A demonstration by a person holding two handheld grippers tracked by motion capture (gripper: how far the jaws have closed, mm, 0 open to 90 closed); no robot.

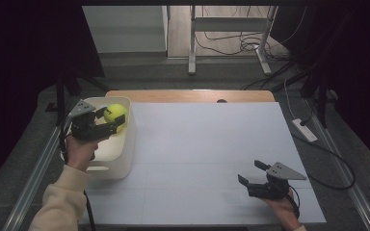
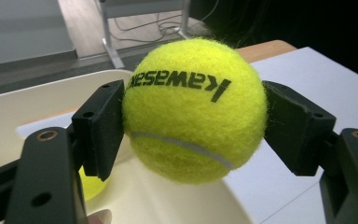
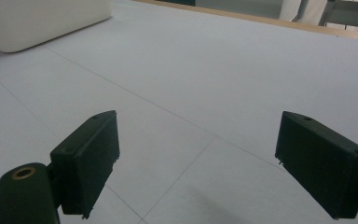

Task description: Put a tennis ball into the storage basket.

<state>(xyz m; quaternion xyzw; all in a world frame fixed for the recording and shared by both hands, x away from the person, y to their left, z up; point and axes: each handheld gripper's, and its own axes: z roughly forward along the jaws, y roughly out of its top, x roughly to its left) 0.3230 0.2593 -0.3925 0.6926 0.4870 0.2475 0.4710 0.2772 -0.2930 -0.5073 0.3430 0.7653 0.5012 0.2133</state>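
A yellow tennis ball (image 1: 114, 113) with black lettering hangs over the white tub (image 1: 125, 149) at the table's left. My left gripper (image 1: 112, 120) is shut on it; in the left gripper view both black pads press the sides of the ball (image 2: 193, 109). A second yellow ball (image 2: 92, 185) peeks out low inside the tub (image 2: 32, 100), behind the left jaw. My right gripper (image 1: 250, 172) rests near the table's front right, open, with bare white table between its jaws (image 3: 198, 158).
The white table sheet (image 1: 207, 144) spans the middle, with a wooden edge (image 1: 192, 95) at the back. The tub's corner (image 3: 37, 21) lies far off in the right gripper view. A power strip (image 1: 304, 130) and cables lie on the floor at right.
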